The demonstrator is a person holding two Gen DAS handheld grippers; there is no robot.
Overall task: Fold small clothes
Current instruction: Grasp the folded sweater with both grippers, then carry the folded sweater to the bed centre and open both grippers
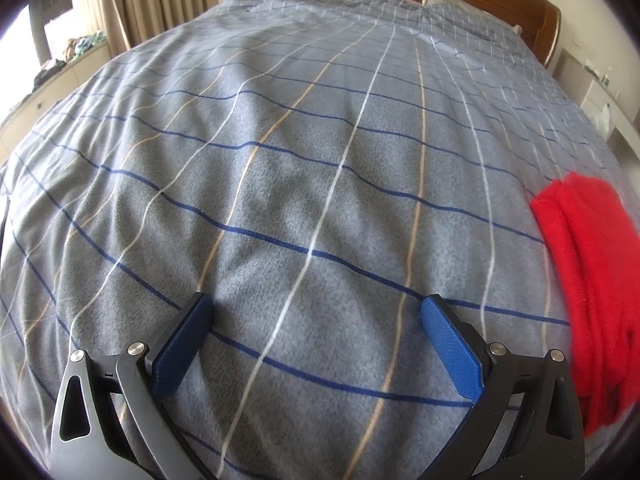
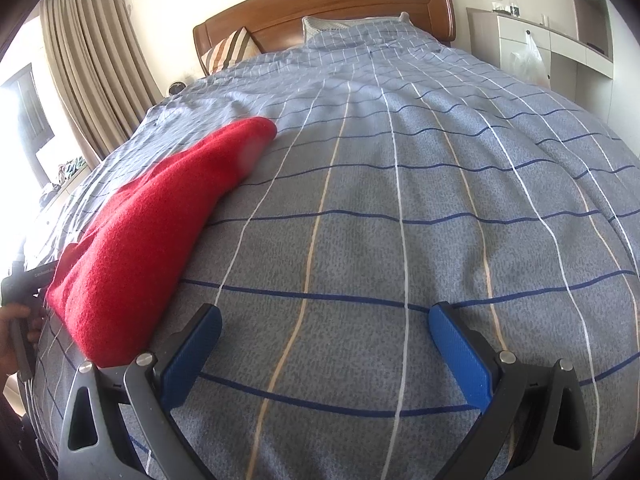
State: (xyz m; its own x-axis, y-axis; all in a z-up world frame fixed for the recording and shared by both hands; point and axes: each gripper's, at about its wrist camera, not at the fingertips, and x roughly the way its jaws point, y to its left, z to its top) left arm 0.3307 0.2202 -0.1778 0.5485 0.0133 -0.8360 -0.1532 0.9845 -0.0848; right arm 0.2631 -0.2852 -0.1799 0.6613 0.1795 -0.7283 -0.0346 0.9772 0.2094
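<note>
A red knitted garment (image 1: pixel 592 280) lies folded into a long strip on the grey checked bedspread (image 1: pixel 300 160). It sits at the right edge of the left wrist view and to the left in the right wrist view (image 2: pixel 152 232). My left gripper (image 1: pixel 316 308) hovers open over bare bedspread, well left of the garment. My right gripper (image 2: pixel 325 316) is open too, with nothing between its blue pads (image 2: pixel 460 352); the garment's near end lies just beside its left finger (image 2: pixel 192 352). A hand (image 2: pixel 14 336) holding the other gripper's handle shows at the far left of the right wrist view.
A wooden headboard (image 2: pixel 320 4) with pillows (image 2: pixel 228 50) stands at the far end of the bed. Curtains (image 2: pixel 88 60) and a cluttered windowsill (image 1: pixel 60 60) are on the left. White cabinets (image 2: pixel 560 48) with a plastic bag (image 2: pixel 528 60) stand on the right.
</note>
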